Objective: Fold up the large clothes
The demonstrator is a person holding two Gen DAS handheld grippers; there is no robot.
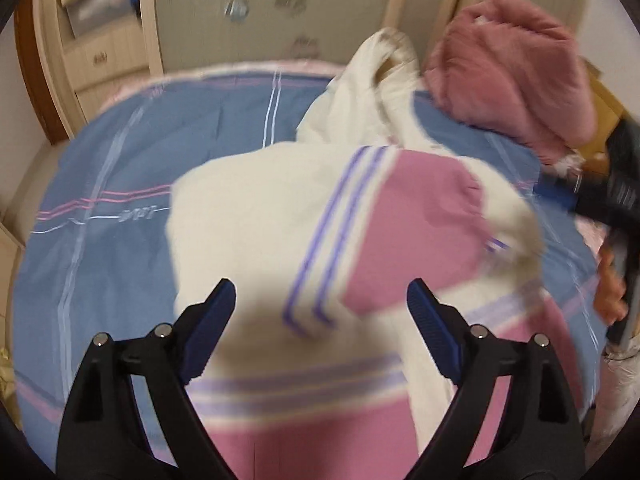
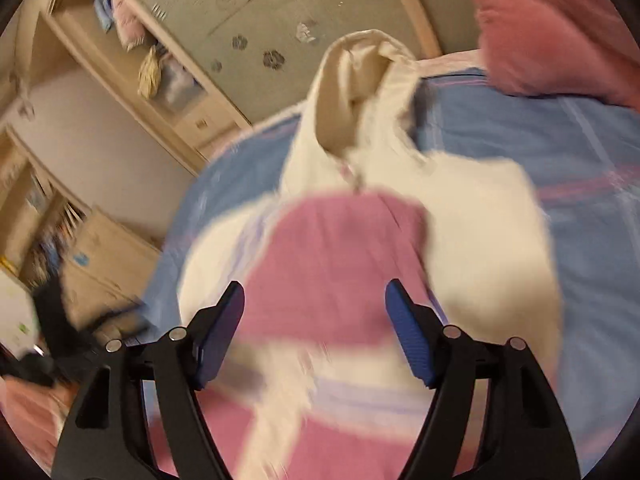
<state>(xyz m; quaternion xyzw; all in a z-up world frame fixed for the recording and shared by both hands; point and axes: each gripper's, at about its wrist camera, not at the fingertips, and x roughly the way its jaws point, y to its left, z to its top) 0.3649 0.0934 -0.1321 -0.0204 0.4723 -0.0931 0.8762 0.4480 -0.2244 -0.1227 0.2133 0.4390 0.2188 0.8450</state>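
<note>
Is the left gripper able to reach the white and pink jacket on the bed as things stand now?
Probably yes. The left gripper is open and empty, and the jacket lies directly ahead on the bed with nothing in between.

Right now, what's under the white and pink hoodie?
The hoodie lies on a blue striped bedsheet, which shows all around it. Whatever sits directly beneath the garment is covered, so anything else under it cannot be seen. A pink fluffy blanket sits behind it.

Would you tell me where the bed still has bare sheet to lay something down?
Bare blue sheet lies left of the white and pink garment, toward the cupboard. The far right is crowded: the garment's hood and a pink fluffy bundle sit there.
</note>
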